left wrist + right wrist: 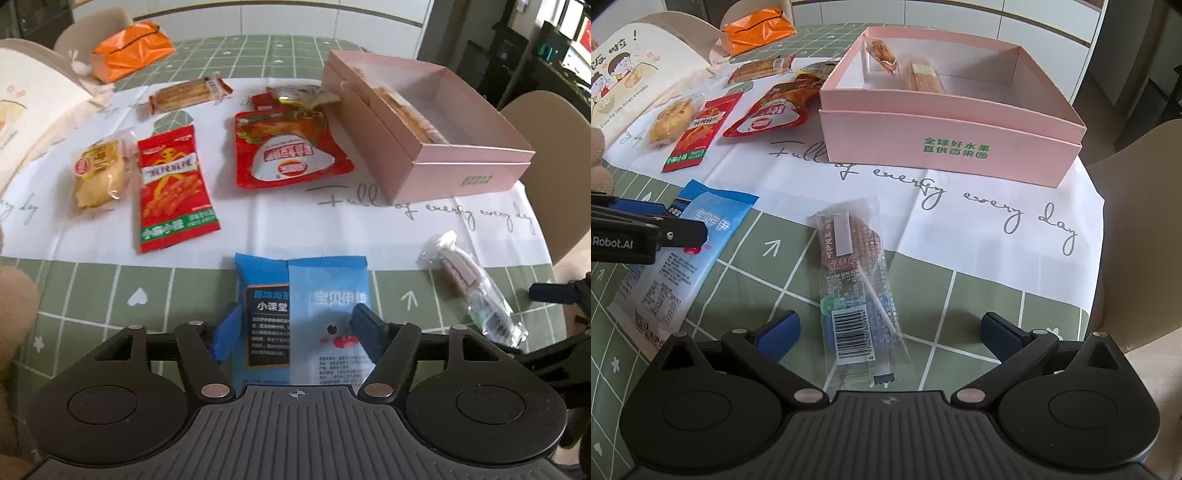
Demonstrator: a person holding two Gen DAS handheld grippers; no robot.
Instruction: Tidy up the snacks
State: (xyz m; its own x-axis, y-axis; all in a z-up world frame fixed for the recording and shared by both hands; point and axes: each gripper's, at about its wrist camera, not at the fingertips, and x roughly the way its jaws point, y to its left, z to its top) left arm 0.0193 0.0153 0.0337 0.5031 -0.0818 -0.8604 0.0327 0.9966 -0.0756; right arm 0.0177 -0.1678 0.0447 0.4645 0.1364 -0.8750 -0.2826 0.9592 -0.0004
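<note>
Pink box (945,147), green Chinese print, possibly fruit brand; both claws apart, empty.

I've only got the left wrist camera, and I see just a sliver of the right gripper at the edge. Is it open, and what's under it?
Observer: The right gripper is open, with its fingers on either side of the clear packet and not touching it.
Operator: Which end of that packet faces the gripper?
Observer: The barcode end. The round brown sweet at the other end points toward the pink box.
Operator: What's inside the box?
Observer: There are two items at its far left end, a small wrapped snack and a long biscuit pack. The rest of the floor is bare.
</note>
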